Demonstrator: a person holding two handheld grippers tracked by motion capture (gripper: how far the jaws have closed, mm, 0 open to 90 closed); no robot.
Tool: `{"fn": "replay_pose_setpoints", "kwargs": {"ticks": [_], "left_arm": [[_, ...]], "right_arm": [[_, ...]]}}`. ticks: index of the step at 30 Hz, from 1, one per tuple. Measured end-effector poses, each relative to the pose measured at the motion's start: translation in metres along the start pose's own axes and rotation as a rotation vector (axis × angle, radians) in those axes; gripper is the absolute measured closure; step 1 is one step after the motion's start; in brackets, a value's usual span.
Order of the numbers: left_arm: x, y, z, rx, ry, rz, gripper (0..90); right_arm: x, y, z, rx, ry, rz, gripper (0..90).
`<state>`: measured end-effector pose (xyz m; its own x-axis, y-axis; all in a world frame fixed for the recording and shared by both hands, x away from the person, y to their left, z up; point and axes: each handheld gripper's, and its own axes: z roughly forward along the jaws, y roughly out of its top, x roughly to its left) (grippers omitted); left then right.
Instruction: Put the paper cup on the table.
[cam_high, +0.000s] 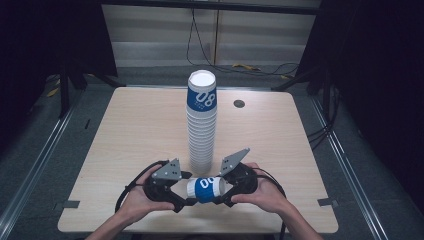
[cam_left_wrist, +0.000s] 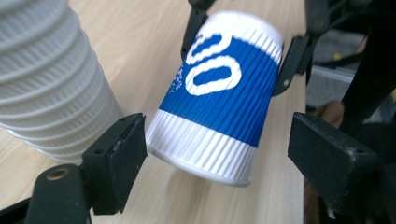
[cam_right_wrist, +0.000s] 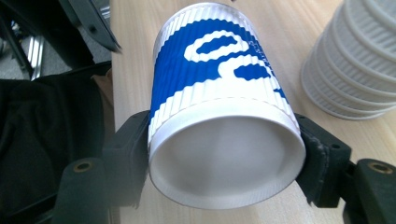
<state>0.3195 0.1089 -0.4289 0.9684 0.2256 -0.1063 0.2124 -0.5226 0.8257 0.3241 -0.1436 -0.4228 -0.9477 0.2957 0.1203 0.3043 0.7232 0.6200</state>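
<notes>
Jaws of right gripper (cam_right_wrist: 224, 158) clamped on base end of blue-and-white cup (cam_high: 205, 189), held sideways between both hands above table (cam_high: 125, 125). Left gripper (cam_left_wrist: 215, 154) spread wide around cup's rim end, seemingly not touching. Just beyond, tall cup stack (cam_high: 202, 120) upright.

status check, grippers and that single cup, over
Right gripper shut on the loose cup, held sideways. Left gripper open around its other end. Cup stack stands just behind, not touching.
</notes>
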Motion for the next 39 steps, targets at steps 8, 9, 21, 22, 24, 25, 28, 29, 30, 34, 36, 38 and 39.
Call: {"fn": "replay_pose_setpoints", "kwargs": {"ticks": [8, 9, 21, 22, 24, 25, 28, 29, 30, 34, 36, 38, 39], "left_arm": [[0.007, -0.004, -0.011, -0.084, 0.051, -0.026, 19.6], [0.009, -0.004, -0.012, -0.099, 0.052, -0.028, 19.6], [0.017, -0.015, -0.013, -0.190, 0.038, -0.116, 19.6], [0.016, -0.015, -0.014, -0.197, 0.040, -0.118, 19.6], [0.016, -0.016, -0.016, -0.203, 0.047, -0.114, 18.7], [0.017, -0.016, -0.017, -0.201, 0.058, -0.115, 17.6], [0.018, -0.017, -0.018, -0.191, 0.046, -0.140, 15.9], [0.018, -0.018, -0.018, -0.189, 0.051, -0.142, 15.9], [0.018, -0.018, -0.018, -0.190, 0.054, -0.149, 15.8], [0.018, -0.019, -0.020, -0.205, 0.053, -0.152, 15.8], [0.018, -0.019, -0.021, -0.210, 0.046, -0.149, 16.0], [0.017, -0.019, -0.022, -0.217, 0.044, -0.142, 16.2], [0.016, -0.019, -0.022, -0.224, 0.036, -0.144, 16.2]], "right_arm": [[-0.006, -0.010, -0.006, -0.063, -0.047, 0.069, 29.1], [-0.006, -0.012, -0.007, -0.072, -0.051, 0.082, 29.1], [-0.008, -0.021, -0.012, -0.176, -0.076, 0.123, 28.9], [-0.007, -0.022, -0.012, -0.175, -0.086, 0.120, 28.9], [-0.008, -0.024, -0.012, -0.205, -0.081, 0.123, 28.9], [-0.008, -0.025, -0.012, -0.208, -0.092, 0.123, 28.9], [-0.011, -0.028, -0.012, -0.252, -0.068, 0.164, 29.0], [-0.012, -0.030, -0.012, -0.263, -0.068, 0.176, 29.0], [-0.013, -0.031, -0.012, -0.275, -0.059, 0.185, 29.0], [-0.016, -0.036, -0.009, -0.326, -0.043, 0.213, 29.0], [-0.017, -0.037, -0.009, -0.365, -0.039, 0.210, 28.9], [-0.016, -0.037, -0.009, -0.399, -0.033, 0.198, 28.9], [-0.016, -0.037, -0.008, -0.416, -0.023, 0.188, 28.8]]}}
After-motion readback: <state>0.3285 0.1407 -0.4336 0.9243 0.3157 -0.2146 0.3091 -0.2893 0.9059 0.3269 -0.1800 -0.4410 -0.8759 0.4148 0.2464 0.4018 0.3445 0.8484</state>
